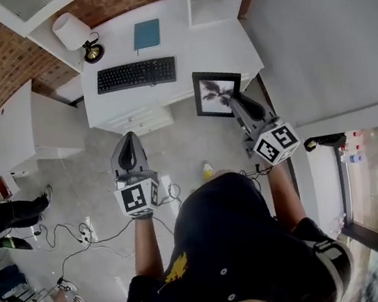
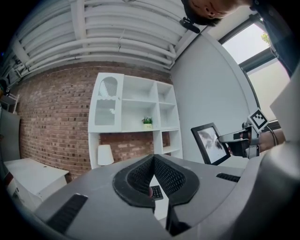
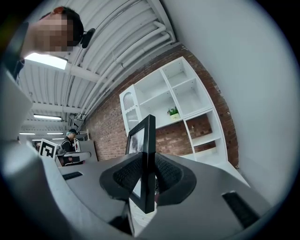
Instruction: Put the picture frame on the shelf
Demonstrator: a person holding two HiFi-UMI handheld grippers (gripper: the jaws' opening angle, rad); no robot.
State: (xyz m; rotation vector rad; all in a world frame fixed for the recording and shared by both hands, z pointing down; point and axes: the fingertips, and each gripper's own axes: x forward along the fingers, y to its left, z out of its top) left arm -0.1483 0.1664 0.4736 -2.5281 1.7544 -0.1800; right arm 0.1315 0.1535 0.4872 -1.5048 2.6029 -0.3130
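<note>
Right gripper point(image 3: 146, 174) on upright picture frame point(image 3: 149, 140)

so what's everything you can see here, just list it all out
picture frame: one, black, clamped in the right tongs, near the desk's front edge
desk: one, white, against the brick wall
keyboard: one, black, on the desk
notebook: one, teal, on the desk behind the keyboard
lamp: one, white shade, at the desk's left corner
shelf unit: one, white, against the brick wall
plant: one, green, in a middle shelf compartment
cables: several, white and dark, on the floor
left tongs: one, grey, shut, nothing in them
right tongs: one, grey, shut on the picture frame
</note>
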